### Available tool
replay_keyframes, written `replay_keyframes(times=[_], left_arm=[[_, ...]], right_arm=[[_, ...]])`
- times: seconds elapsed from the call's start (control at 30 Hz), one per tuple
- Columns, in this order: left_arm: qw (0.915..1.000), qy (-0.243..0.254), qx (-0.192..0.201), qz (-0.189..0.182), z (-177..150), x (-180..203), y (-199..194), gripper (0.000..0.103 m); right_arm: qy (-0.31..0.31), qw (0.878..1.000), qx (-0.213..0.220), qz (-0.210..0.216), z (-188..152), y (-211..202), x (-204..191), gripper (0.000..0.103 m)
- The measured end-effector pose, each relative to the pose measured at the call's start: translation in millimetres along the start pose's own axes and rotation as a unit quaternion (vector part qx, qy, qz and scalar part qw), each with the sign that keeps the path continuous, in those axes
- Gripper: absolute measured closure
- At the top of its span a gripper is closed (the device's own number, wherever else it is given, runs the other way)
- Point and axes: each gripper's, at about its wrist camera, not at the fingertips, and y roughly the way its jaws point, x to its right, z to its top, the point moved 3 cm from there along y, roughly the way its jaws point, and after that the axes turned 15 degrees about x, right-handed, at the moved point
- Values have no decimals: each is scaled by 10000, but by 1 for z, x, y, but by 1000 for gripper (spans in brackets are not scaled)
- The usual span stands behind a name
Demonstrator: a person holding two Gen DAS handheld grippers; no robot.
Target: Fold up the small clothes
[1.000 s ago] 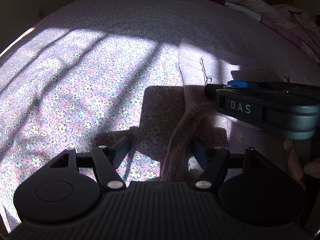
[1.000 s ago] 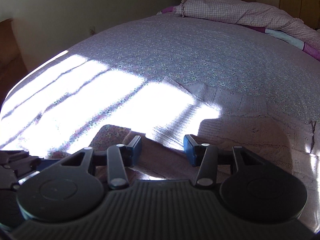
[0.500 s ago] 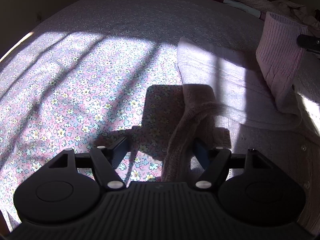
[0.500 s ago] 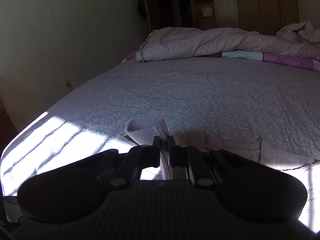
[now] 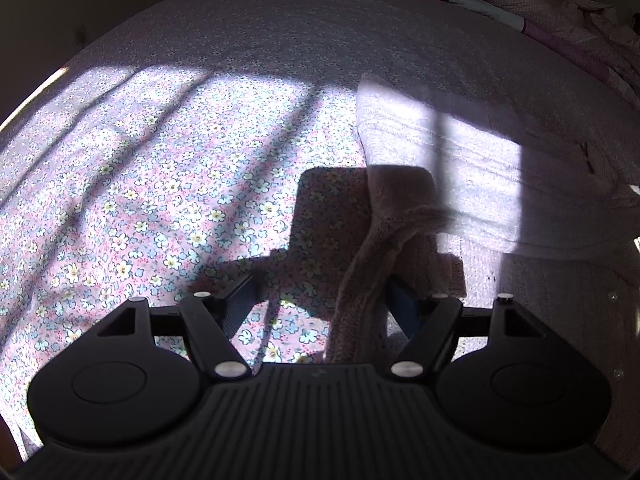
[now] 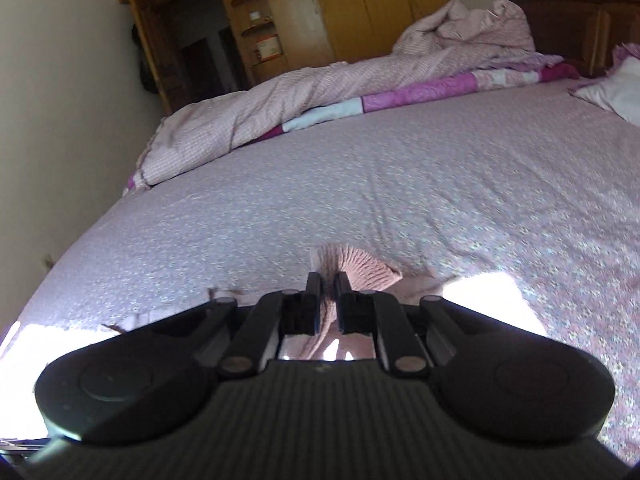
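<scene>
Ahead of both grippers stretches the bed [image 6: 400, 184], its floral sheet [image 5: 160, 200] lit in patches, with a heaped quilt [image 6: 320, 92] far beyond the fingers. On the sheet lies the sweater [image 5: 460, 184], a pale pink knit, spread ahead and to the right of the left gripper [image 5: 320, 300]. That gripper's fingers stand wide apart; a narrow knit strip, probably a sleeve [image 5: 360, 292], runs lengthwise between them, close to the right-side finger [image 5: 404, 308], and neither finger presses on it. The right gripper [image 6: 325, 296] has its fingers pressed nearly together, pinching a fold of knit [image 6: 360, 268] that rises just ahead of the tips. So the right hand carries the cloth. By my judgement, the fold turns on where that pinched edge lands across the body, while the left gripper stands over the near sleeve.
</scene>
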Motion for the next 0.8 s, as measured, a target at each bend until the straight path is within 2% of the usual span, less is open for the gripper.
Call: replay_keyframes(times=[0.1, 0.27, 0.43, 0.53, 0.6, 0.63, 0.67, 0.8], left_arm=[[10000, 51, -5, 33, 0, 2, 1, 25], [10000, 74, -5, 54, 3, 1, -1, 25], [9999, 8, 163, -56, 13, 4, -12, 25], [9992, 87, 335, -188, 23, 14, -18, 25], [9988, 168, 381, -262, 28, 22, -17, 25], [9987, 198, 383, -258, 30, 26, -14, 25], [9987, 215, 388, -250, 31, 30, -12, 25], [9986, 208, 361, -322, 26, 40, 3, 25]], right_arm=[[143, 9997, -112, -167, -18, 1, 22, 93], [287, 9977, -539, -287, -45, 1, 50, 93], [248, 9971, -597, -393, -52, -9, 53, 90], [156, 9980, -553, -248, -52, -13, 46, 90], [109, 9982, -568, -147, -53, -14, 41, 82], [79, 9983, -563, -87, -53, -14, 38, 66], [25, 9986, -531, -48, -54, -15, 34, 54], [-194, 9979, -618, -45, -64, -13, 26, 53]])
